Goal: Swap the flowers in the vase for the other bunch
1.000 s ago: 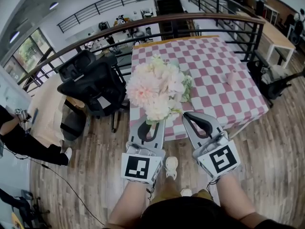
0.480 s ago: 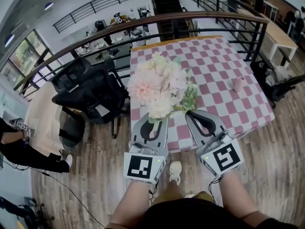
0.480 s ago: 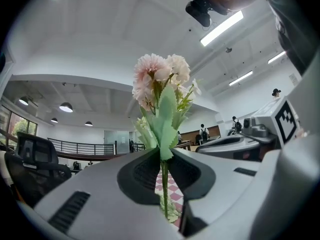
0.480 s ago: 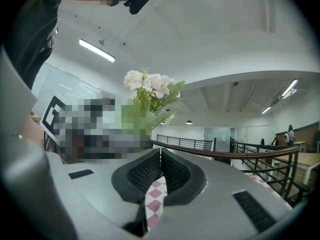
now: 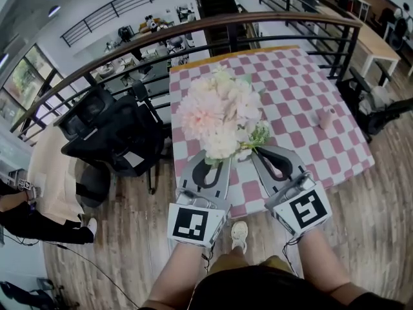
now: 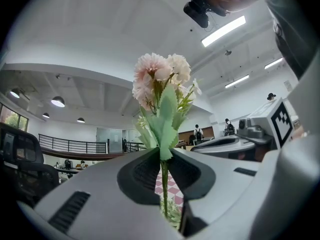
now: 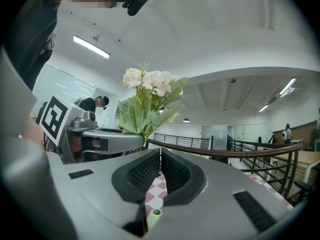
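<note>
While both grippers carry flowers out ahead of the person, the checked bench [image 5: 303, 76] has slid down the head view toward them. A second ago the fingers reached only its near edge; now they hang over the cloth at lower centre, and the black office chair [image 5: 113, 131] has drifted out to the left. The left gripper [image 6: 161, 151] has its fingers narrowly apart, clamped on the green stem of the pink bunch [image 6: 160, 74], whose heads rise above the tips, and that hold looks unaltered. The right gripper [image 7: 160, 151] has its fingers almost together. A pale green stem end [image 7: 154, 215] shows at their base and the white bunch [image 7: 150, 81] stands just past the tips, so I judge it gripped, though the contact itself is not plain. In the head view the two bunches merge into one mass at centre. A small pink vessel [image 5: 327, 117], probably the vase, stands alone at the right of the bench, well apart from both grippers and too small to see inside. The approach seems nearly done; which bunch goes in I cannot tell.
</note>
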Demonstrator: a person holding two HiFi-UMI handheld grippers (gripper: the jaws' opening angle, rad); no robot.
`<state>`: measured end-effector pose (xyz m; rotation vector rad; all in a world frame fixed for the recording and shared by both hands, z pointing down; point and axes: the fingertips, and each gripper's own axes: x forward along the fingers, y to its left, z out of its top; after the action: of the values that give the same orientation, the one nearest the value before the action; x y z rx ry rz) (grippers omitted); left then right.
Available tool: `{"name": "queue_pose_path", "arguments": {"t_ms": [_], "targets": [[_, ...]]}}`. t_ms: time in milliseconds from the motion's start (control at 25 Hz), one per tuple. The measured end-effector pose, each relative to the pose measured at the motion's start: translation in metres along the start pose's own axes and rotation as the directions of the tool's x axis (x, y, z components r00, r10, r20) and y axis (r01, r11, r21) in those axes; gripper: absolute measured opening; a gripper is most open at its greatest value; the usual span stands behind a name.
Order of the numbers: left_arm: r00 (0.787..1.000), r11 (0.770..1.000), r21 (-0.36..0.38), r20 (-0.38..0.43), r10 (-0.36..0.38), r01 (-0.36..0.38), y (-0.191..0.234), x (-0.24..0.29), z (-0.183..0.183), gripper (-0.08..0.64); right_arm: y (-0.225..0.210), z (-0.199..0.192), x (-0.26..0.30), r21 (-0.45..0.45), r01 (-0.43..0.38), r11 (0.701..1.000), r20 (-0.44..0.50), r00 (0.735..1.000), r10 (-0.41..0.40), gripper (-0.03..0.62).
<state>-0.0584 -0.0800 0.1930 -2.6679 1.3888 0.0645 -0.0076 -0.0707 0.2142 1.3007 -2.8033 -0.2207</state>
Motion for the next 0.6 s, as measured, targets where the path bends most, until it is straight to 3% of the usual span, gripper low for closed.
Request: {"name": "queue_pose_path", "arguments": {"t_ms": [320, 600], "targets": [[0.999, 0.999, 0.011, -0.014, -0.048, 0.048, 0.026, 0.021, -0.015, 0.051, -0.011, -0.005, 0.036, -0.002, 0.028, 1.0, -0.016, 0.999, -0.028, 0.035], [0.995, 0.995, -0.033, 0.0, -0.096, 0.096, 0.042, 0.039, -0.019, 0.051, -0.023, -0.012, 0.063, -0.013, 0.066, 0.998, -0.039, 0.997, -0.066, 0.035]]}}
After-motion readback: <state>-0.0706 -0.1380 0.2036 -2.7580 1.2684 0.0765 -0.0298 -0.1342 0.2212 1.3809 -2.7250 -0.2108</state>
